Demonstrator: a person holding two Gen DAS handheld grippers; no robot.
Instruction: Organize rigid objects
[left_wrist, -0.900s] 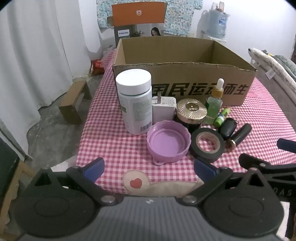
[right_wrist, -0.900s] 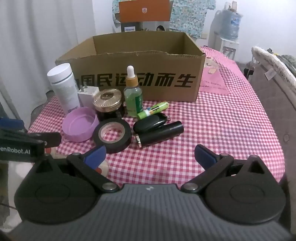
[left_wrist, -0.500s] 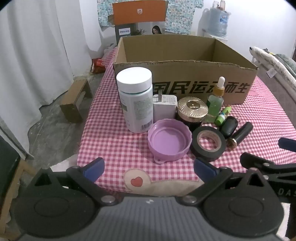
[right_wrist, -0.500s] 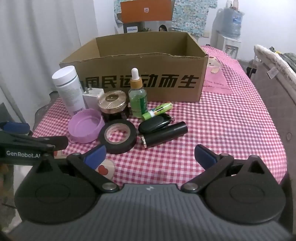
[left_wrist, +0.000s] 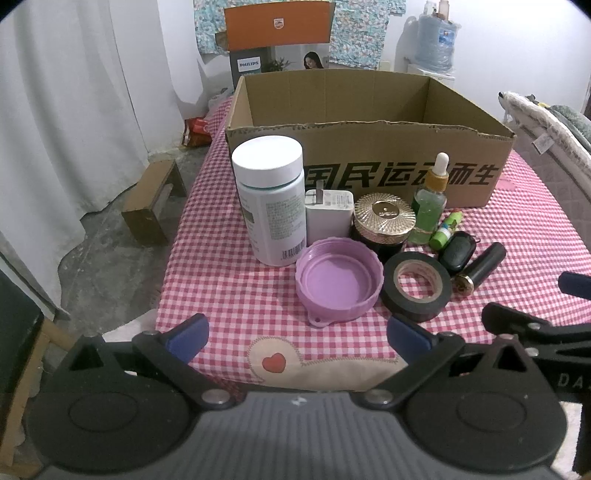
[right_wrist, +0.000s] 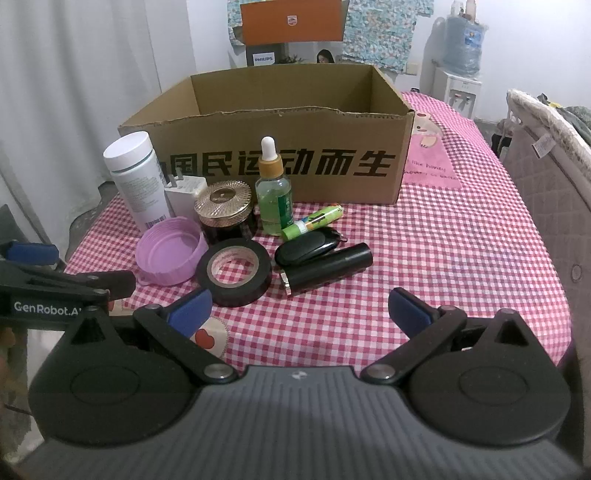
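Cardboard box (left_wrist: 369, 110) stood empty behind crowded items. Left gripper (left_wrist: 295, 336) and right gripper (right_wrist: 299, 310) both spread wide, holding nothing. Risk: reaching white bottle (left_wrist: 271, 199) might topple neighbouring dropper bottle (left_wrist: 430, 206).

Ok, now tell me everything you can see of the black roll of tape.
The black roll of electrical tape lies flat on the pink checked tablecloth, its pale inner core facing up with the checks showing through the hole. It looks glossy, smooth and fairly full. It sits right beside the upturned lilac plastic lid, in front of the gold-lidded dark jar. Neither claw touches it.
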